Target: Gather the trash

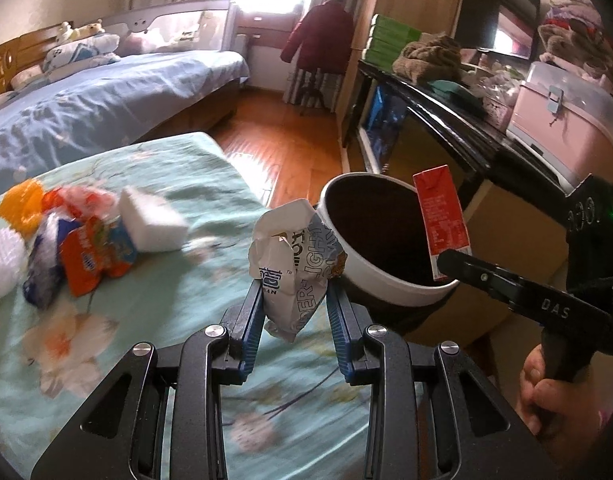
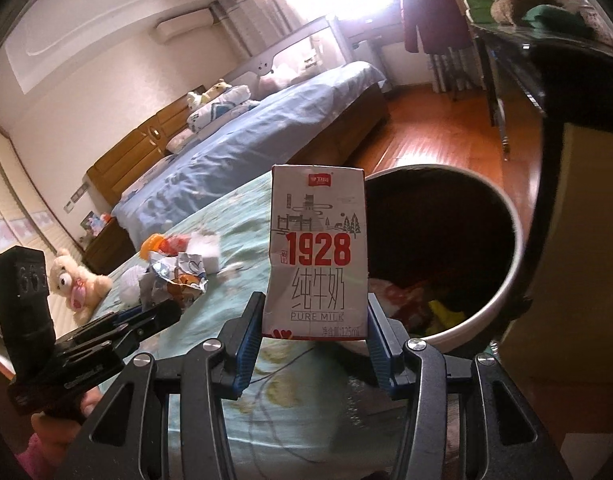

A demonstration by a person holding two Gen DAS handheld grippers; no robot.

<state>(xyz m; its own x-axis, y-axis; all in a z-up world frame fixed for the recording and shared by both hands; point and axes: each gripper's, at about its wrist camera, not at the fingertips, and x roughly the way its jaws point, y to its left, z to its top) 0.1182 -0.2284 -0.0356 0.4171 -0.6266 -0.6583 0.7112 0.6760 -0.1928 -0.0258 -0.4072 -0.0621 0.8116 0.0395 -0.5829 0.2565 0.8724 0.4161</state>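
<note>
Black left gripper [image 1: 294, 296] and right gripper [image 2: 314, 320] — blue pads, silver screws, pink sleeve [image 2: 34, 460].

milk carton [image 2: 318, 256] "1928", "PURE MILK"; right tool [image 1: 446, 258] arm "DAS"

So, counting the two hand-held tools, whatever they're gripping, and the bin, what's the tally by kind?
Tools: 2, the left tool and the right tool
Cartons: 1, the milk carton in the right tool
Wrappers: 1, the crumpled wrapper in the left tool
Bins: 1, the bin
Total: 5
</note>
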